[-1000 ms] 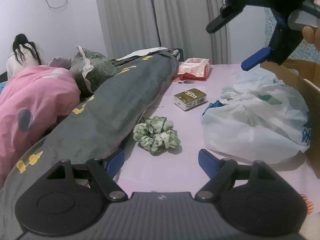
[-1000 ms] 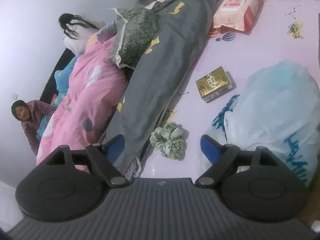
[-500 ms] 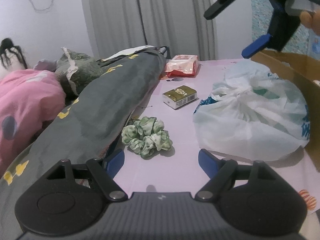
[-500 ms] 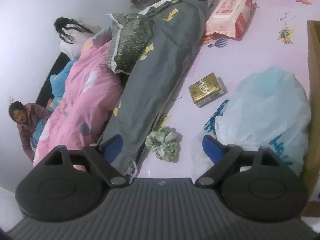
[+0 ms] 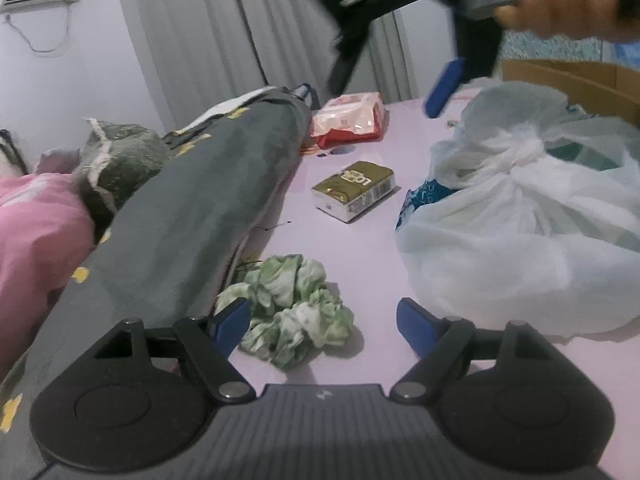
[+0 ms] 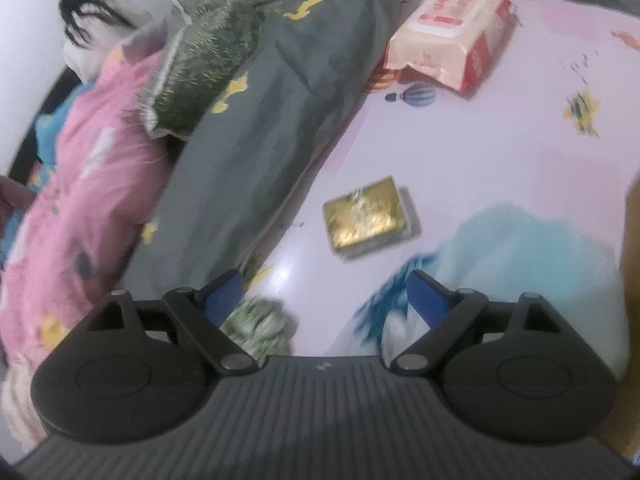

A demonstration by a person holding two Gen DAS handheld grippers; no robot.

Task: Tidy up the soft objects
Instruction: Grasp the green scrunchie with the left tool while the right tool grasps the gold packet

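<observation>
Approach step: your left tongs hang released over the green scrunchie; right tongs have just widened, empty. Next, lower and pinch.

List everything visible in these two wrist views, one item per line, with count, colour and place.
scrunchie: 1, green and white, on the pink sheet beside the grey quilt
bag: 1, white plastic, knotted, right side
box: 1, gold, mid-sheet
wipes pack: 1, red and pink, far end
grey quilt: 1, yellow prints, rolled along the left
pink quilt: 1, far left
pillow: 1, dark green, between the quilts
carton: 1, brown, behind the bag
sheet: 1, pink
curtain: grey, back wall
left gripper: open, scrunchie just ahead
right gripper: open, just widened, nothing between
hand: 1, holding the right gripper
</observation>
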